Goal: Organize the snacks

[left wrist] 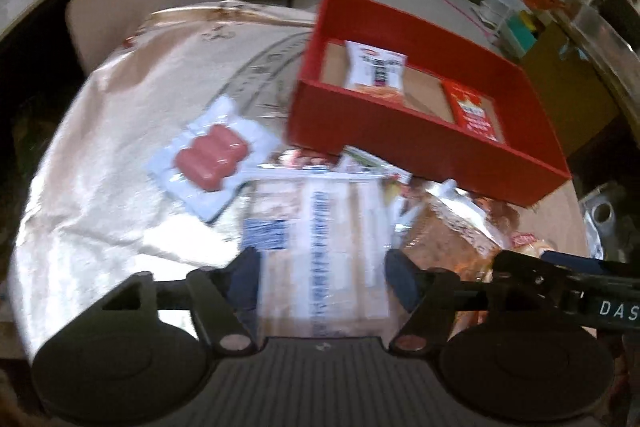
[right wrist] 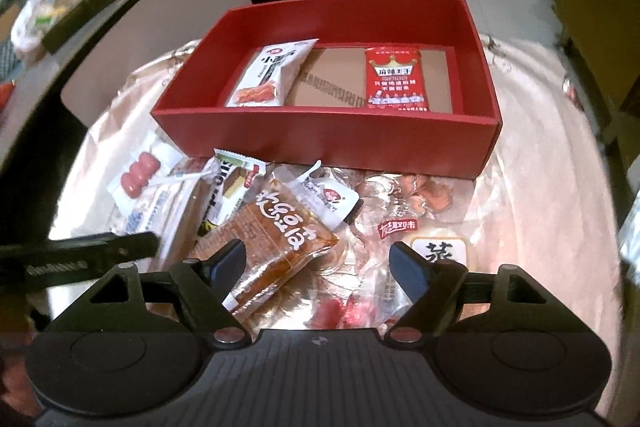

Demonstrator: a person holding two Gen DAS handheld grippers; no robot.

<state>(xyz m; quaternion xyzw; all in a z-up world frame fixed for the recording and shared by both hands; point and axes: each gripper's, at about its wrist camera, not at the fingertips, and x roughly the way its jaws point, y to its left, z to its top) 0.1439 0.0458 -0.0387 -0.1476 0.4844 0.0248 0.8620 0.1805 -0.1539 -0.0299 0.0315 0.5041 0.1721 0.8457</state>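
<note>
Left tongs agape over clear packet; red box beyond.

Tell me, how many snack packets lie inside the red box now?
2. A white packet lies at the left of the red box, a red packet at the right. None seems hidden.

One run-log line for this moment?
left gripper: open | right gripper: open | red box: two packets inside | pile: in front of box

Red box holds two packets — loose snacks heaped just before it.
</note>
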